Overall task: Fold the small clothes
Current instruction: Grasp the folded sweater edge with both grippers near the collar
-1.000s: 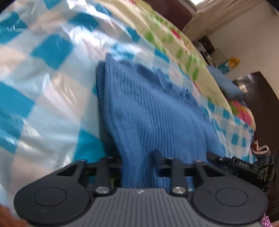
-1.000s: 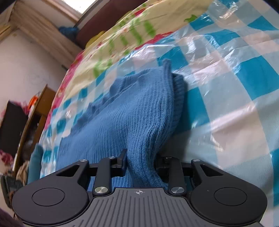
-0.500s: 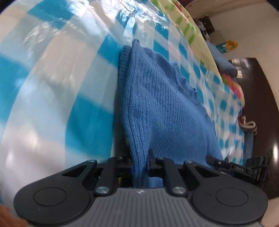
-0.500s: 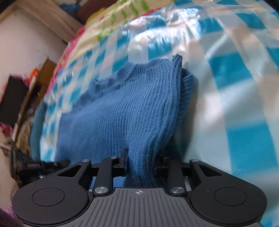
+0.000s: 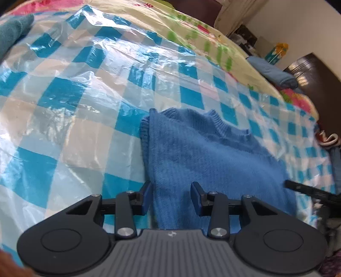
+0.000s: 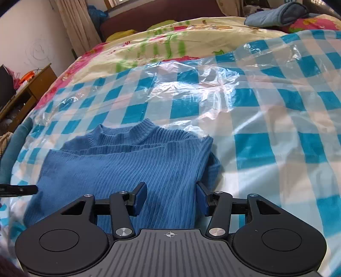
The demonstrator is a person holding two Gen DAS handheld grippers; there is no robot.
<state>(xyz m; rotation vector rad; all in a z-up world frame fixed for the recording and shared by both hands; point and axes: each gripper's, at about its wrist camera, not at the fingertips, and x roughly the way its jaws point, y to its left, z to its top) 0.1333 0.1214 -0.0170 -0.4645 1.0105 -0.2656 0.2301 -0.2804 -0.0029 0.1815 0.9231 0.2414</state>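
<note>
The left gripper has its jaws parted and opening, and the near edge of the blue knit sweater runs up between them; the left blue pad lies right against the sweater's left side, while the right pad stands over the cloth without pinching it, so the fabric sits loose in the gap. The right gripper is likewise spread and opening wider, with the sweater lying between its blue pads; the fabric shows no bunching or pull there, and the right pad stands at the garment's folded right edge. Both grippers tilt down toward the bed, looking along the garment from its near edge to the ribbed collar at the far end. The sweater lies flat on the blue-and-white checked plastic sheet, doubled over so that one layer rests on another just below the collar. In the right wrist view the other gripper's black fingertip reaches in at the sweater's left edge. Beyond the sheet lies a floral bedspread with a folded grey-blue cloth on it.
</note>
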